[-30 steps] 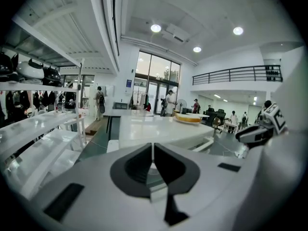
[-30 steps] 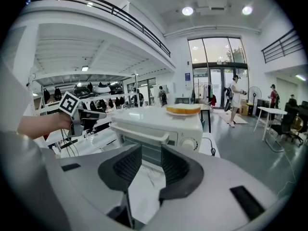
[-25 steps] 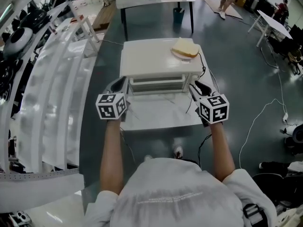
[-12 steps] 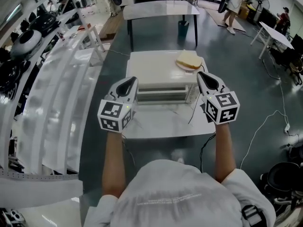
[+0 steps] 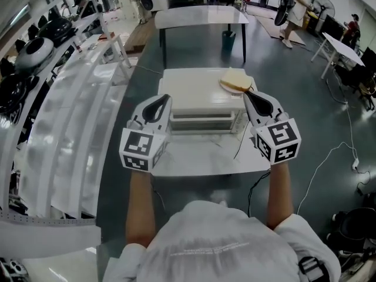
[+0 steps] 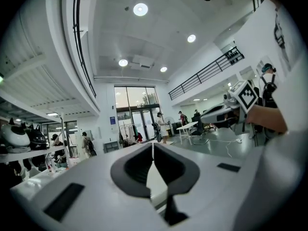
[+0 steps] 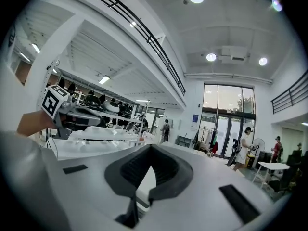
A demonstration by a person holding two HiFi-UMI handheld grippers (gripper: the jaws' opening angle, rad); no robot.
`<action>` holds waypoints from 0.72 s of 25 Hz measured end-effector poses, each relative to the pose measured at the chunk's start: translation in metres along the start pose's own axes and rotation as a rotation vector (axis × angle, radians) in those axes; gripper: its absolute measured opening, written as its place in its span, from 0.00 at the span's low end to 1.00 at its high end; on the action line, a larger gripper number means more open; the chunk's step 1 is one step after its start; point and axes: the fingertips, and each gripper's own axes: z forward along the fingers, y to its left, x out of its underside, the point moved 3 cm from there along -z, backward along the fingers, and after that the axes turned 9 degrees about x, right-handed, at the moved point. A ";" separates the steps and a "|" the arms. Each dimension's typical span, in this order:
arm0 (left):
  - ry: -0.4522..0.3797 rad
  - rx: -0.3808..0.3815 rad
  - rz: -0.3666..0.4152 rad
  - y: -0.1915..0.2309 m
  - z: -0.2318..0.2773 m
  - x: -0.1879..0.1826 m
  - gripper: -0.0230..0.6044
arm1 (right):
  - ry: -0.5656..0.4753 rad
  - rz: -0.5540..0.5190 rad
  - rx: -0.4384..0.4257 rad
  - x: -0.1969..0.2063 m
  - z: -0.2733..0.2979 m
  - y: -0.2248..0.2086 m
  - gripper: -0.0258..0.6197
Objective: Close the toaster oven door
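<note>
Head view shows both grippers lifted clear of the toaster oven [image 5: 200, 93], where a second ago they sat low beside its front. The right gripper [image 5: 254, 100], wide then, is closing its jaws down until they touch, with nothing between them. The left gripper [image 5: 160, 101] has its jaws together and empty too. The oven stands on the white table [image 5: 200, 157], just ahead of both grippers. From above I cannot tell whether its door is up, but the withdrawal suggests the push is finished. Counted: one table, one oven, two grippers, one slice of bread [image 5: 235, 80] on the oven's top.
</note>
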 end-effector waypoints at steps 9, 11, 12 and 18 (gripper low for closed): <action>0.011 0.027 0.023 -0.008 -0.002 -0.002 0.07 | 0.010 0.001 -0.020 0.001 -0.003 0.005 0.06; 0.015 0.033 0.026 -0.010 -0.002 -0.002 0.07 | 0.013 0.004 -0.018 0.002 -0.004 0.005 0.06; 0.016 0.036 0.028 -0.012 -0.002 -0.003 0.07 | 0.014 0.004 -0.017 0.002 -0.006 0.005 0.06; 0.019 0.058 0.029 -0.019 -0.003 -0.003 0.07 | 0.025 0.000 -0.022 0.005 -0.008 0.008 0.06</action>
